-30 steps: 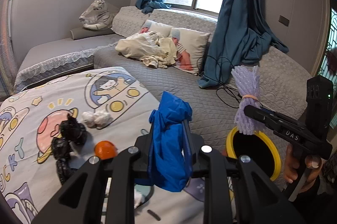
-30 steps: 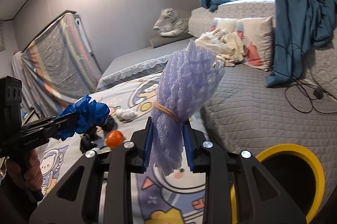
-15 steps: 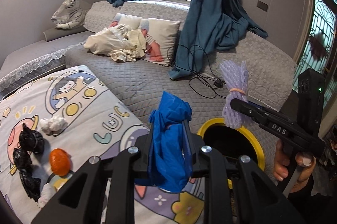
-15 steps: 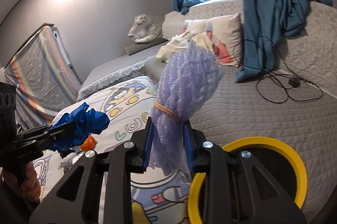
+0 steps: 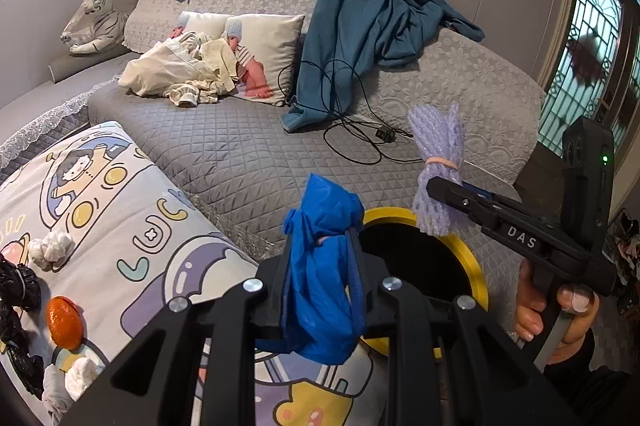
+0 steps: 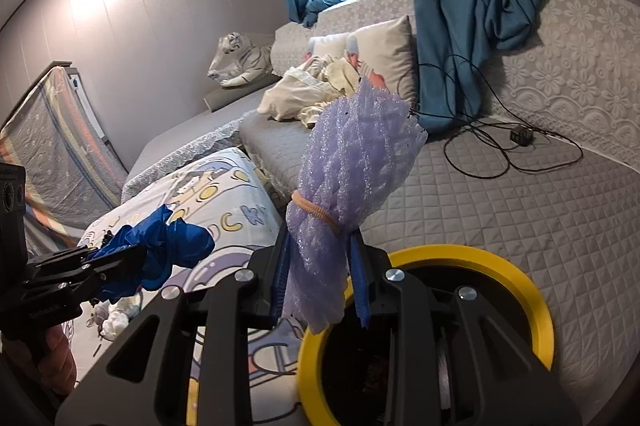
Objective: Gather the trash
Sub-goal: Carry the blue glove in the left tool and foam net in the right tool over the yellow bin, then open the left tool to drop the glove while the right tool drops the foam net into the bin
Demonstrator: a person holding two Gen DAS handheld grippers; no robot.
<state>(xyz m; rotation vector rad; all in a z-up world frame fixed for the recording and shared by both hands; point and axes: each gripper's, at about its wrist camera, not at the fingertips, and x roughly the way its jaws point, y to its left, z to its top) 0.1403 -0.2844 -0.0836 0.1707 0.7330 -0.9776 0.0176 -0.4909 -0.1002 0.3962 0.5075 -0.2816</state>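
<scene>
Both hands are swinging over from the cartoon-print blanket (image 5: pixel 132 226) toward the round yellow-rimmed bin (image 6: pixel 500 266). The left gripper (image 5: pixel 320 290) is clamping a crumpled blue plastic bag (image 5: pixel 320 266), and the right gripper (image 6: pixel 320 286) is squeezing a purple foam-net bundle (image 6: pixel 352 177) right above the opening (drop coming, probably).

left wrist: looks down-forward, close | right wrist: same | shared: yellow-rimmed bin (image 5: pixel 478 268) (image 6: pixel 538 310), perhaps bedspread
</scene>
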